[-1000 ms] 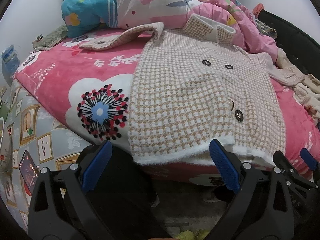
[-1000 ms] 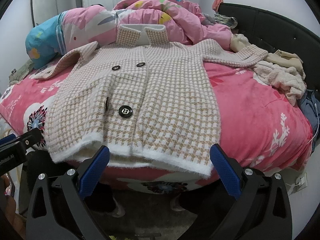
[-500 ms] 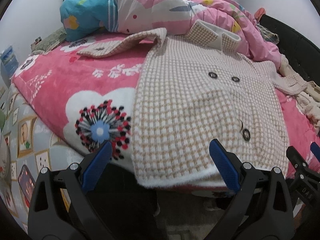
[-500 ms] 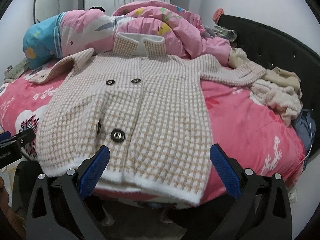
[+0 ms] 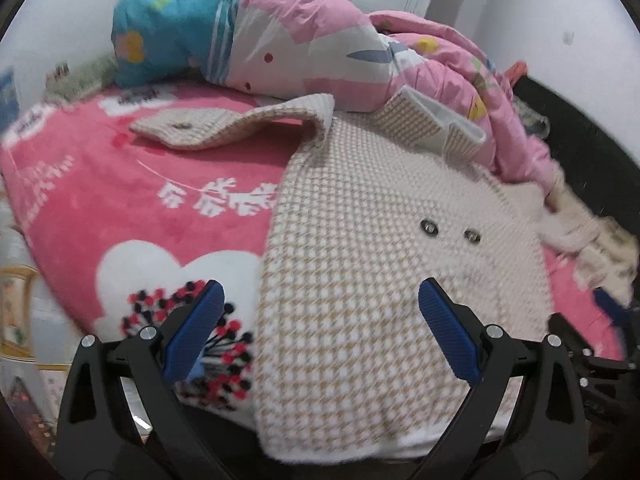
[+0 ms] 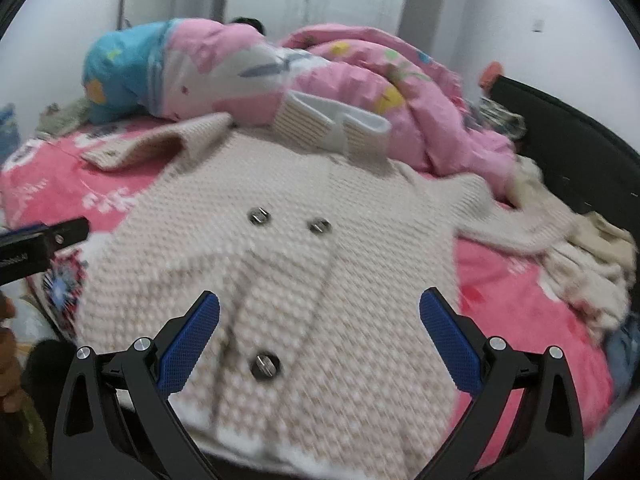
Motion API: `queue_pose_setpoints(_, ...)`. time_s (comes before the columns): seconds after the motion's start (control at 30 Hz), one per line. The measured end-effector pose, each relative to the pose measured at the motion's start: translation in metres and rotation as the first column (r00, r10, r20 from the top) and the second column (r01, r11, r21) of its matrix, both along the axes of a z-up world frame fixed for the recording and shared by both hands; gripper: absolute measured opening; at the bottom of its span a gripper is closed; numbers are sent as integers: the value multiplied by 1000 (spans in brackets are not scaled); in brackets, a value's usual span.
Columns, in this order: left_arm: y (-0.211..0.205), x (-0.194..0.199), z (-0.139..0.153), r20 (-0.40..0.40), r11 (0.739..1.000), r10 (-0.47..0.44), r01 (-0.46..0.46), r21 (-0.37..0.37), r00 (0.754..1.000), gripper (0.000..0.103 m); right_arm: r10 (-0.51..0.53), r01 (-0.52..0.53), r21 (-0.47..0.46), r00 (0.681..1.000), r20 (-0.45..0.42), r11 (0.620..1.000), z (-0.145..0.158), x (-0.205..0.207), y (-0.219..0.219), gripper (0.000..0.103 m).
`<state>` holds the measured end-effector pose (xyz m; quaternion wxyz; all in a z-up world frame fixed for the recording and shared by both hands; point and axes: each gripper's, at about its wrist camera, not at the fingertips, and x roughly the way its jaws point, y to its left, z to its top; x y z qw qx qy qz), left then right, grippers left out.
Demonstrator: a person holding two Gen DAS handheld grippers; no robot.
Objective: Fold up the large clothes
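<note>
Left wrist view: a checked beige-and-white coat (image 5: 380, 280) is seen spread face up on the pink flowered blanket (image 5: 100, 208) of a bed, its white hem at the near edge and its collar (image 5: 432, 120) propped against a heaped pink duvet (image 5: 328, 52). The left gripper (image 5: 320, 336) is held above the coat's lower left part with its jaws wide and nothing between them; in the right wrist view the right gripper (image 6: 320, 336) is likewise spread wide and empty over the front panel, near the lowest button (image 6: 264, 365). No fold is visible yet: 1 sleeve (image 5: 240, 126) is stretched out to the left across the blanket, the other sleeve (image 6: 516, 224) is trailed to the right towards a pile of pale clothes (image 6: 592, 264), and the body is laid out at full width. The laying-out stage is judged finished, while everything else is left: both sleeves are to be brought in over the body, and the body is then to be doubled over. Both pictures are blurred, so fine wrinkles cannot be judged.
</note>
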<state>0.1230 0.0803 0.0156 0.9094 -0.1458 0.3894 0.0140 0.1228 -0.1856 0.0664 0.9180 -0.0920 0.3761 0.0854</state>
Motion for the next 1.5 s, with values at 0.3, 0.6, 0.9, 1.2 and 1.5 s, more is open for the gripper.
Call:
queue_pose_setpoints(0.3, 54, 59, 12, 75, 985, 174, -171, -36, 982, 95, 154, -154, 144, 988, 7, 978, 0, 89, 35, 98)
queue_pose_setpoints(0.6, 155, 165, 1, 54, 824, 543, -544, 156, 838, 95, 234, -218, 196, 970, -64, 956, -24, 153, 74, 98)
queue_pose_setpoints(0.9, 240, 228, -69, -130, 728, 682, -652, 212, 719, 88, 258, -239, 140, 957, -136, 961, -55, 166, 92, 98)
queue_pose_setpoints(1.2, 219, 249, -82, -83, 755, 634, -591, 285, 769, 30, 228, -214, 103, 962, -150, 971, -63, 167, 87, 98)
queue_pose_setpoints(1.5, 169, 245, -21, 104, 755, 547, -544, 367, 831, 14, 188, -177, 115, 977, -99, 978, -36, 150, 63, 98)
